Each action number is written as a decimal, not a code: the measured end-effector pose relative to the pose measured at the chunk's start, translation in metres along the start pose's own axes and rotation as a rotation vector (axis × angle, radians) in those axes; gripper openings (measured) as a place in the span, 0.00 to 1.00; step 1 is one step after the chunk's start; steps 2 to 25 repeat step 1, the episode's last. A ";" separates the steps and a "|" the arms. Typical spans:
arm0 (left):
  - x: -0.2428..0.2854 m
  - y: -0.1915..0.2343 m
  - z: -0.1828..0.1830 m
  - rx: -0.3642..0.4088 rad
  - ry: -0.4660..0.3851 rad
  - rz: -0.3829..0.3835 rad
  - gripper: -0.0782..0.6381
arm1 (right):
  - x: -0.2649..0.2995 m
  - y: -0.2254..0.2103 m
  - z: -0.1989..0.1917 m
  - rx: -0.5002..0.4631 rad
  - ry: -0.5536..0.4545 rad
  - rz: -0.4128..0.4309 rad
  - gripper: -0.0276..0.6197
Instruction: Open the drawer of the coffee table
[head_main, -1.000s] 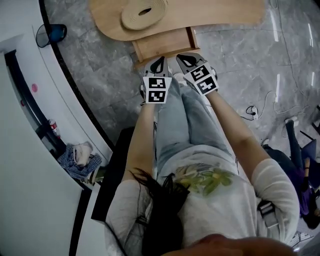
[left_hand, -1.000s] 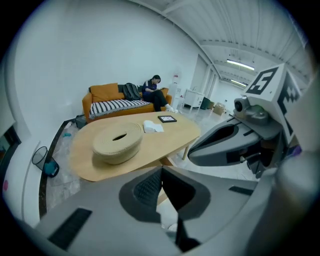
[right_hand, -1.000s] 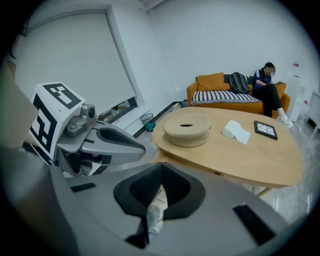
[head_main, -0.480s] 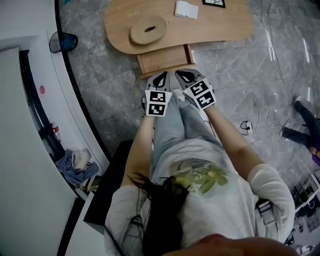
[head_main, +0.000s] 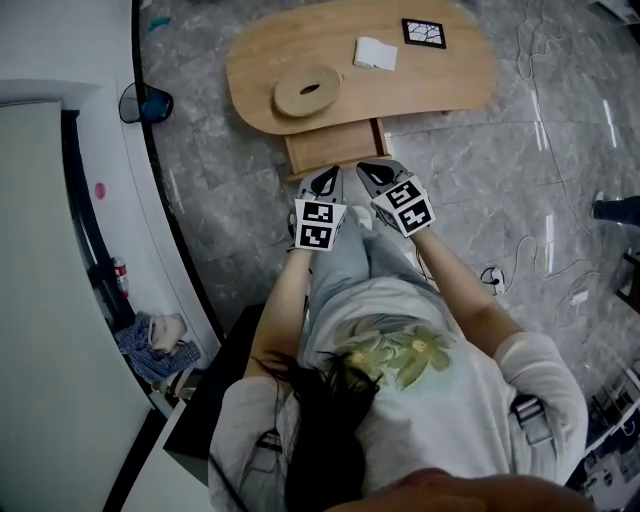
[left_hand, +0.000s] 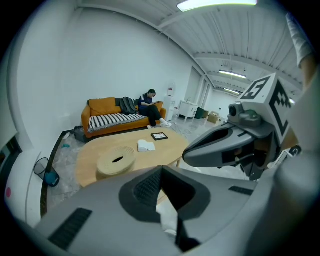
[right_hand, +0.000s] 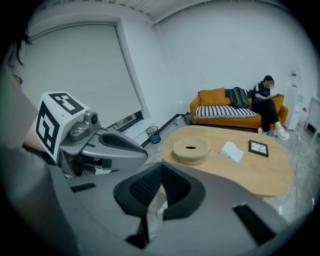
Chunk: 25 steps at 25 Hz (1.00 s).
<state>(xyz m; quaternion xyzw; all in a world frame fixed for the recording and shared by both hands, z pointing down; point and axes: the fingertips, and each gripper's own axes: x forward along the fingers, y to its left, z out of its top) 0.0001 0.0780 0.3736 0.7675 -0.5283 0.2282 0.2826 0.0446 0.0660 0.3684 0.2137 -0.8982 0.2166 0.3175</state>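
The drawer (head_main: 334, 148) stands pulled out from under the wooden tabletop (head_main: 450, 75) — bare boards inside; left tool (head_main: 322, 181) and right tool (head_main: 374, 175) near its front, both closed.

You had before you a coffee table (head_main: 440, 75) of pale, smooth, matt wood, its drawer (head_main: 335, 150) of the same wood. The floor (head_main: 480, 170) was glossy, veined grey stone. Your left gripper (head_main: 325, 180) and right gripper (head_main: 372, 172) were matt grey plastic, their pads (left_hand: 145, 187) dark and finely ribbed.
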 end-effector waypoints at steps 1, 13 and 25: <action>-0.003 -0.003 0.002 0.000 -0.001 -0.004 0.13 | -0.003 0.002 -0.001 0.004 0.003 0.002 0.05; -0.003 -0.003 0.002 0.000 -0.001 -0.004 0.13 | -0.003 0.002 -0.001 0.004 0.003 0.002 0.05; -0.003 -0.003 0.002 0.000 -0.001 -0.004 0.13 | -0.003 0.002 -0.001 0.004 0.003 0.002 0.05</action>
